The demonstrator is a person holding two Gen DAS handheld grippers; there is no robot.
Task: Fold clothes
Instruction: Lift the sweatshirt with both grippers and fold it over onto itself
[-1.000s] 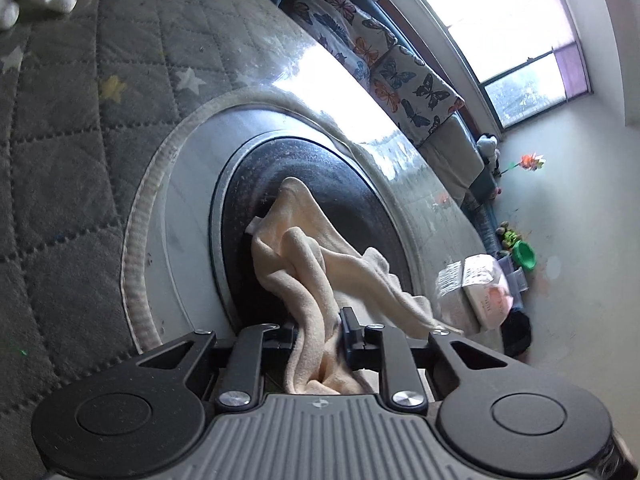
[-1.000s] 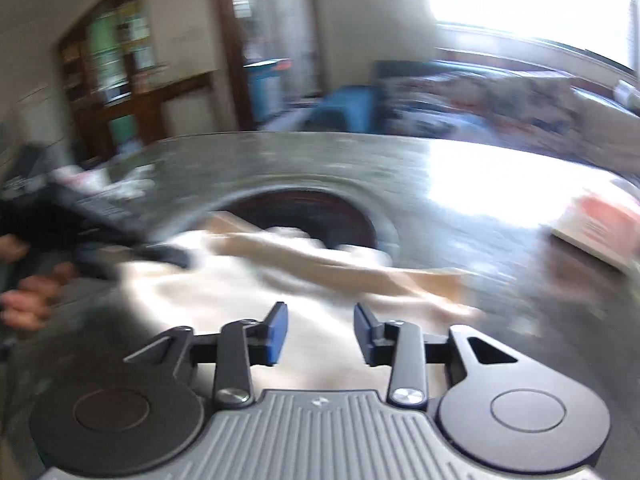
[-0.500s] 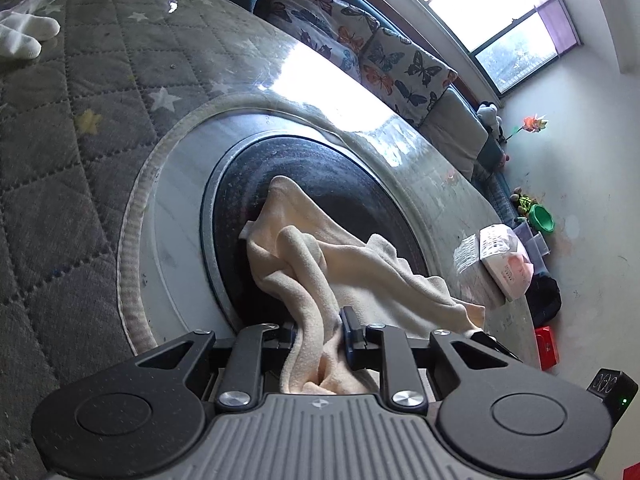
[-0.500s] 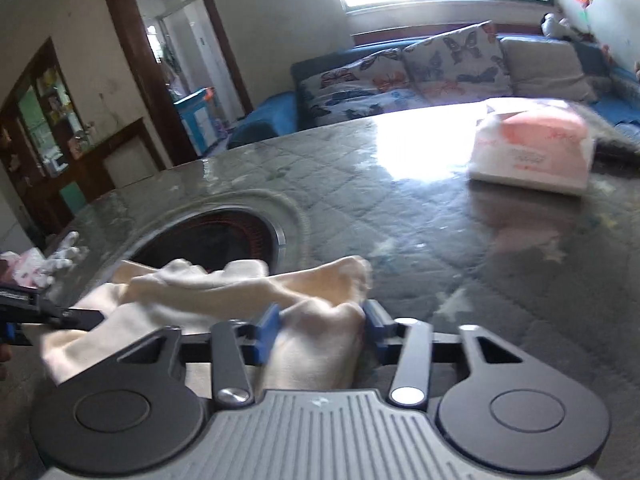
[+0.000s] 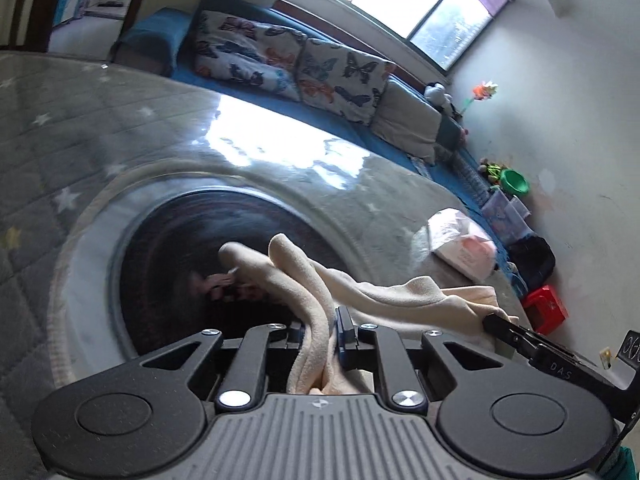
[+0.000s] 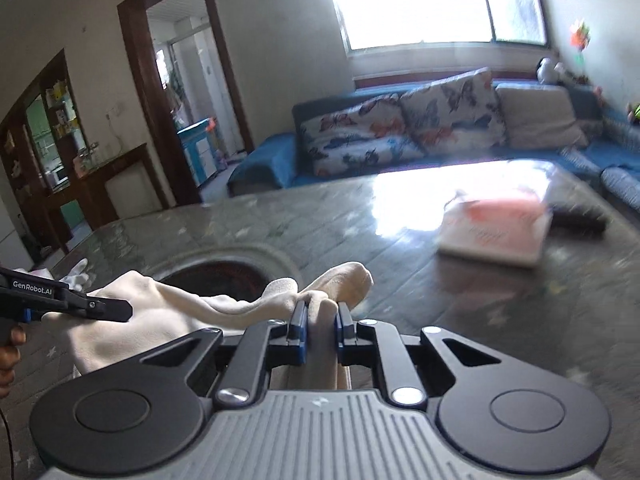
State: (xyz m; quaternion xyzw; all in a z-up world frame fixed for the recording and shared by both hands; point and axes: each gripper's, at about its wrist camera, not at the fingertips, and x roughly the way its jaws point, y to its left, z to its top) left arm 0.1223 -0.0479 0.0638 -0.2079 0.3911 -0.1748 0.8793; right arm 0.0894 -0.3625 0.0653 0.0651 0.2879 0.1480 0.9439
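Left hand-held gripper [image 5: 322, 330]: I have it clamped on a bunched edge of the cloth [image 5: 304, 280]; jaws just closed tighter.
Right hand-held gripper [image 6: 322, 330]: just closed onto the other bunched end.
Cloth: slung between both, above the bench [image 6: 280, 224].
Technique: I'd spread the grippers evenly, keeping the edge taut.
Writing: "GenRobot.AI", "DAS".

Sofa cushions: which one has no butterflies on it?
The plain beige cushion, nearest the window corner. The other two cushions carry butterfly prints.
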